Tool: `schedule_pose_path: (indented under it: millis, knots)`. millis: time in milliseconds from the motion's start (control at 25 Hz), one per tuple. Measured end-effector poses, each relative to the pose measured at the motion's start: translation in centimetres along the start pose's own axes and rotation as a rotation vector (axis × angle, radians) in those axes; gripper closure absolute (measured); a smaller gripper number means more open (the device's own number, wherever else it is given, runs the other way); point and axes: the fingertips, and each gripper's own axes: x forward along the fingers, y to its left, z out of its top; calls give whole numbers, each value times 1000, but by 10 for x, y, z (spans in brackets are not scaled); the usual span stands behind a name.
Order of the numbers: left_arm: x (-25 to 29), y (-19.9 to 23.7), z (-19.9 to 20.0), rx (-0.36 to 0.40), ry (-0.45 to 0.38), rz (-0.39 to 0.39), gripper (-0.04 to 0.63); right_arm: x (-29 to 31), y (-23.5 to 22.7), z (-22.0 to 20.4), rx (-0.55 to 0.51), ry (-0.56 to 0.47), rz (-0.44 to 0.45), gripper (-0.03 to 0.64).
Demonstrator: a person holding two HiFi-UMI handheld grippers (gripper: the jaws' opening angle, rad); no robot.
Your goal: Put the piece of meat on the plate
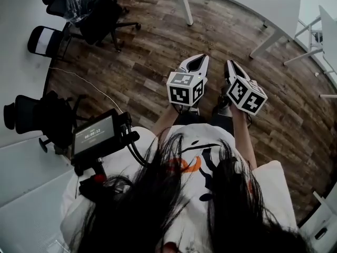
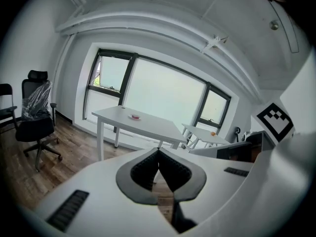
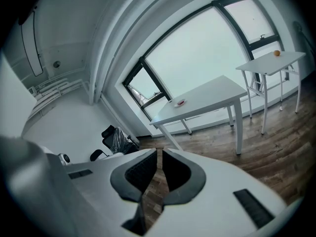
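Holding left tongs (image 1: 196,61) and right tongs (image 1: 230,65) side by side over the wooden floor (image 1: 142,67); both clenched, nothing between the jaws; aimed toward a white tabletop (image 2: 148,124) well ahead by the window (image 2: 163,90); on it a small plate (image 3: 178,103) with a reddish bit, possibly the piece of meat (image 3: 181,101), too small to be sure; further right, a second table (image 3: 269,62) with an orange thing (image 3: 277,53) on top; office chair (image 2: 34,120) off left.

A white table (image 2: 158,127) standing on the wooden floor (image 2: 29,181) carries a small plate (image 2: 134,116) on its top.
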Motion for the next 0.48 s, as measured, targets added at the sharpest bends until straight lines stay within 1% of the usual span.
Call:
schedule_pose_path:
  millis: [80, 240, 480]
  knots:
    - [-6, 2, -4, 8, -6, -18, 589, -3, 8, -11, -6, -6, -4, 575]
    - [-8, 4, -16, 26, -22, -43, 589, -2, 8, -31, -5, -20, 1, 575]
    - [-28, -4, -4, 29, -38, -65, 589, -20, 24, -26, -9, -35, -20, 575]
